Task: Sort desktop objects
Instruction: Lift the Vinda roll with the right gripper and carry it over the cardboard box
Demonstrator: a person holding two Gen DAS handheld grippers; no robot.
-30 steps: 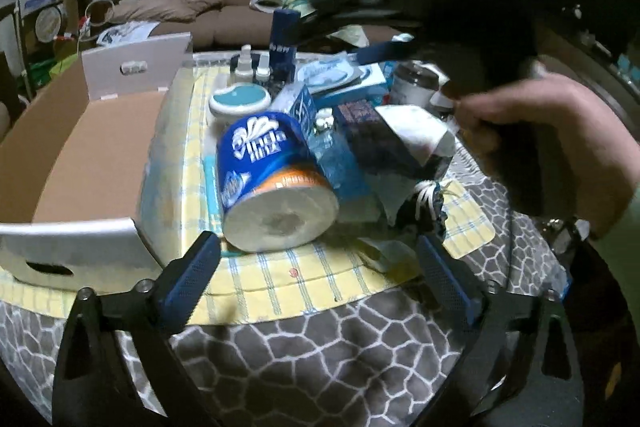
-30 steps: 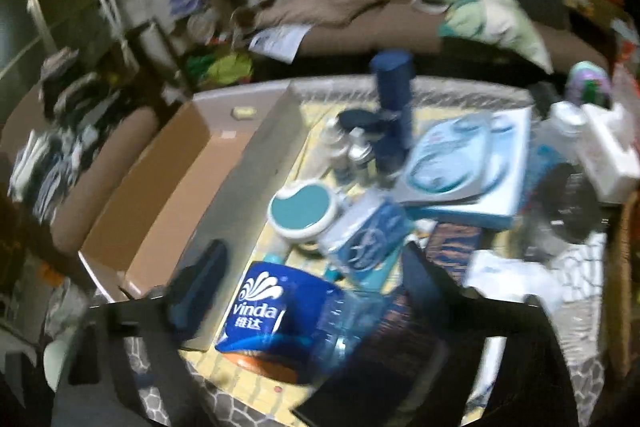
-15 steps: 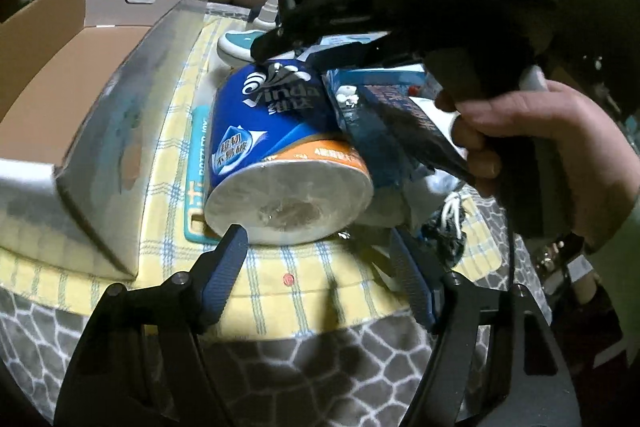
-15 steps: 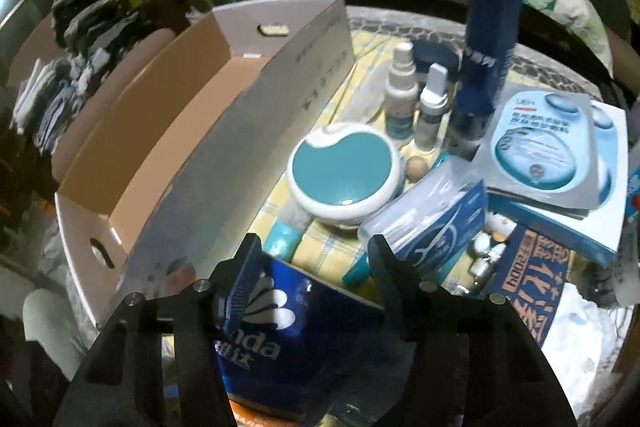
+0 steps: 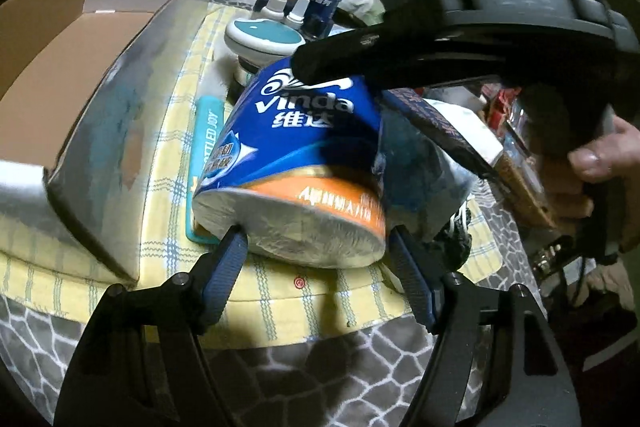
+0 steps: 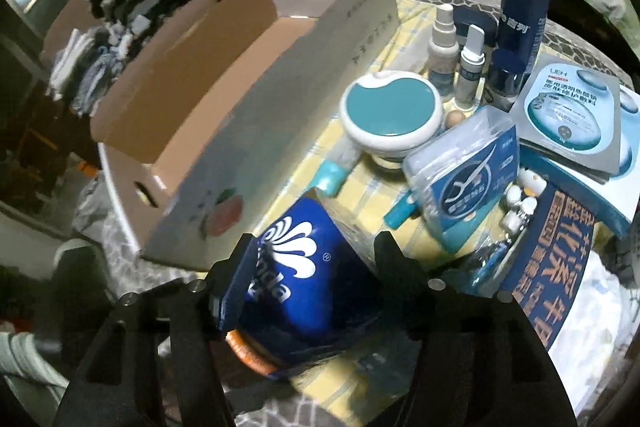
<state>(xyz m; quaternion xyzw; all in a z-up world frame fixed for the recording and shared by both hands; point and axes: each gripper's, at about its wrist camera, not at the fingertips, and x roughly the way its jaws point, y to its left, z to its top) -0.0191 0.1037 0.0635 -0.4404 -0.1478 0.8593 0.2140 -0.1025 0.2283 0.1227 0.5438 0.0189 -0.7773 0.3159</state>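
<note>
Where the left wrist camera looks along its fingers, the toilet paper roll lies on its side on the yellow checked cloth, its white paper end facing the lens and sitting between the two blue-padded tips of the left gripper. Those fingers stand spread, one at each lower edge of the roll's end — whether they press it I cannot tell. From above, the black right gripper reaches in over the top of the roll, held by the right hand at the frame's edge. The roll is a soft cylinder in glossy blue film with an orange band and white lettering. Just beside it, left, stands the cardboard box, brown inside, grey-white outside, with a cut handle slot. The table below the cloth has a grey cracked-stone pattern.

From the right wrist camera, the roll sits between the right gripper's fingers, which pinch its blue wrapper from either side. Beyond it lie a round white-and-teal case, two small white spray bottles, a tall dark-blue can and a blue floss-pick pack. The open box runs along the left.
</note>
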